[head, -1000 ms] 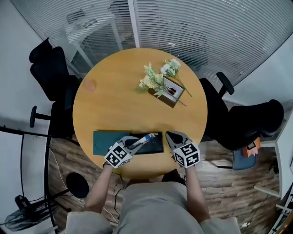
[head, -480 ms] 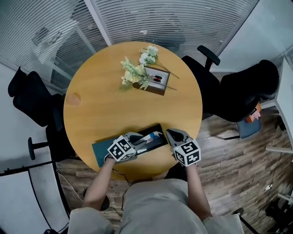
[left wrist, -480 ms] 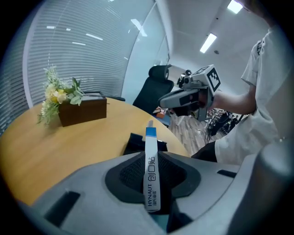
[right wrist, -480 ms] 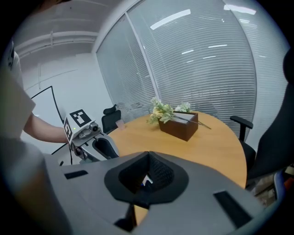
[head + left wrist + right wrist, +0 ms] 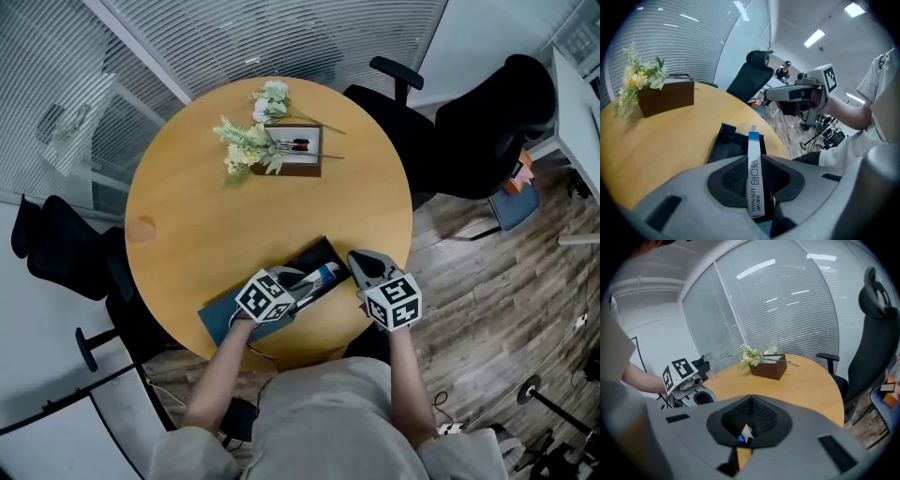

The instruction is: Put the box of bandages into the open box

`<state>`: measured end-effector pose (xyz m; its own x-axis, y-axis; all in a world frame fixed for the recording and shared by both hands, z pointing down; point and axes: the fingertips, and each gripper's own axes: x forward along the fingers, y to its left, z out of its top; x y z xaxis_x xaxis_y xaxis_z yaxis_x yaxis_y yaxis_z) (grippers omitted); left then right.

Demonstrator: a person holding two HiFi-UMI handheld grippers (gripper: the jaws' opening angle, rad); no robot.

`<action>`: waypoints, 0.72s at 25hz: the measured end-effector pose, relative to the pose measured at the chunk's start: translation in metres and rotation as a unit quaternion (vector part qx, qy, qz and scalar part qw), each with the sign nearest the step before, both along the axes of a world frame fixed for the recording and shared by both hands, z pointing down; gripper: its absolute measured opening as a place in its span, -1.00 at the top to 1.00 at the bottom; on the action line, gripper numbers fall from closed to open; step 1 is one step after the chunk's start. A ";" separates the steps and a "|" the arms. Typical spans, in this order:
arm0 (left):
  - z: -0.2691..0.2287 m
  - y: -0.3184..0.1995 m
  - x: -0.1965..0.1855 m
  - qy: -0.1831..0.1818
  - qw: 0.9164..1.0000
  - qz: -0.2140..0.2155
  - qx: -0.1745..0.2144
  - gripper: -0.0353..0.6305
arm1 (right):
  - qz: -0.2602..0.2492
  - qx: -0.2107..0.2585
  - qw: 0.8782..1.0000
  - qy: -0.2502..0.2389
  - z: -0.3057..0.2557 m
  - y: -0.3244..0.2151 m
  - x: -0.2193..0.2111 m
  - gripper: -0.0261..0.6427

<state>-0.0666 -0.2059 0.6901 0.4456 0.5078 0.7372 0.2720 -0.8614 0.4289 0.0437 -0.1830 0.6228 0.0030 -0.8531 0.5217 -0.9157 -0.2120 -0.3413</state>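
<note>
The left gripper (image 5: 298, 284), low in the middle of the head view, is clamped on the box of bandages (image 5: 753, 180). Its jaws press the two broad faces, so the thin pack stands on edge and juts forward past the pads (image 5: 733, 176). That hold leaves the far end free to lead into the open box (image 5: 305, 261), which lies just beyond and partly beneath it near the lower edge of the round table (image 5: 216, 225). I judge the box of bandages to be poised over the opening, not yet let go

The box of bandages is slim white card with a slight sheen. It has grey print along its narrow side and a blue band at the far end. The open box is a shallow black rectangle, matt, with thin upright walls. A flat dark teal lid (image 5: 214, 317) lies beside it toward the lower left, probably set aside to keep the mouth clear

The right gripper (image 5: 362, 265) hovers just right of the open box. Its jaws are drawn together to a slit with nothing gripped, and only the blue and white tip of the box of bandages shows through the slit. It looks ready to steady or nudge

The pads on both tools are ribbed black rubber, and the table is smooth honey-coloured wood. At the upper middle, well apart, sits a brown wooden planter (image 5: 302, 150) with pale flowers (image 5: 246, 148)
</note>
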 end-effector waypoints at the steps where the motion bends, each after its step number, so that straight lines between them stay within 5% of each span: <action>1: 0.000 0.001 0.000 -0.001 1.000 0.000 -0.007 0.64 | 0.006 -0.001 1.000 -0.001 0.001 0.003 0.000 0.93; 6: 0.003 0.001 0.004 -0.011 0.999 -0.017 -0.033 0.64 | 0.024 -0.006 1.000 -0.008 0.006 0.011 -0.001 0.93; 11: 0.010 -0.008 0.009 -0.021 0.999 -0.042 -0.013 0.64 | 0.024 -0.009 1.000 -0.008 0.009 0.011 0.001 0.93; 18: 0.020 -0.018 0.004 -0.007 0.996 -0.010 0.093 0.61 | 0.009 -0.010 1.000 -0.009 0.008 0.004 0.000 0.93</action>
<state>-0.0622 -0.2241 0.7098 0.4425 0.3536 0.8241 0.2494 -0.9312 0.2657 0.0438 -0.1793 0.6308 0.0085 -0.8428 0.5381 -0.9058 -0.2344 -0.3528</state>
